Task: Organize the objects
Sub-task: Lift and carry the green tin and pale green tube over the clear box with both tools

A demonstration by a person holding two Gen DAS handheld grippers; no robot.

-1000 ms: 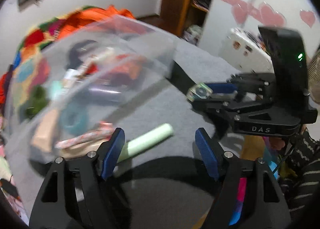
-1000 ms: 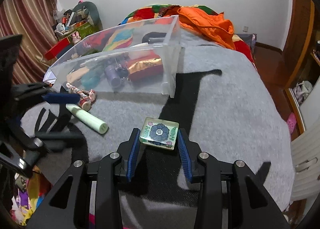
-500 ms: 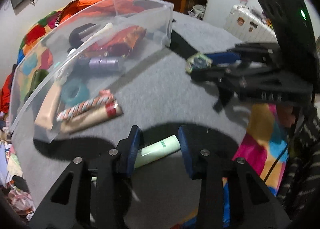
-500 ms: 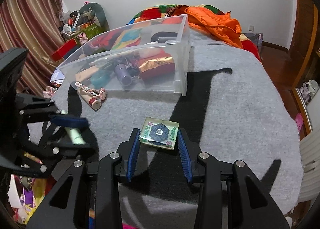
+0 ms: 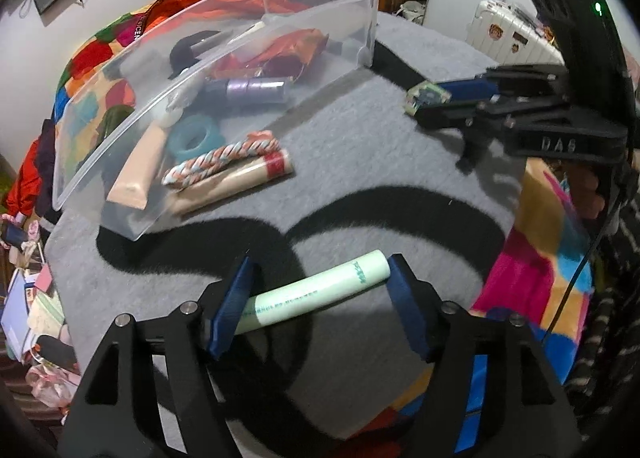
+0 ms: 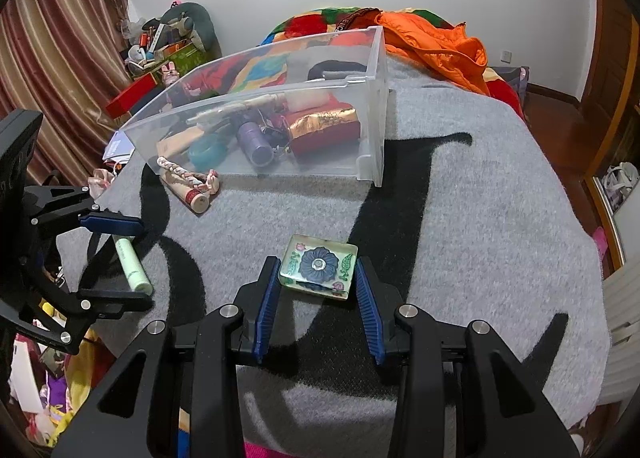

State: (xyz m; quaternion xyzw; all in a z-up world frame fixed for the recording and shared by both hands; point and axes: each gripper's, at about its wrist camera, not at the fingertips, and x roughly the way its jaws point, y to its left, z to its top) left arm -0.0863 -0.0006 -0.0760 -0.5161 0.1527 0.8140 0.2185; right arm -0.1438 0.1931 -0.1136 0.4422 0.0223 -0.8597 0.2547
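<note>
A pale green tube (image 5: 316, 290) lies on the grey blanket between the fingers of my left gripper (image 5: 320, 298), which is open around it; the tube also shows in the right wrist view (image 6: 132, 264). My right gripper (image 6: 316, 290) is shut on a glass block with a blue flower (image 6: 318, 266), held above the blanket; the block also shows in the left wrist view (image 5: 426, 97). A clear plastic bin (image 6: 372, 98) holding several items lies beyond. A braided cord (image 5: 224, 160) and a beige tube with a red band (image 5: 240, 178) lie at the bin's open side.
The bin holds a purple cylinder (image 6: 254, 140), a teal ring (image 6: 206, 152) and a red and gold packet (image 6: 324, 126). An orange jacket (image 6: 436, 46) lies behind the bin. A white suitcase (image 5: 512, 38) stands off the bed. Clutter sits on the floor at left.
My left gripper has opened wider and now straddles the green tube lengthwise. The right gripper keeps hold of the glass block, nearly still.
</note>
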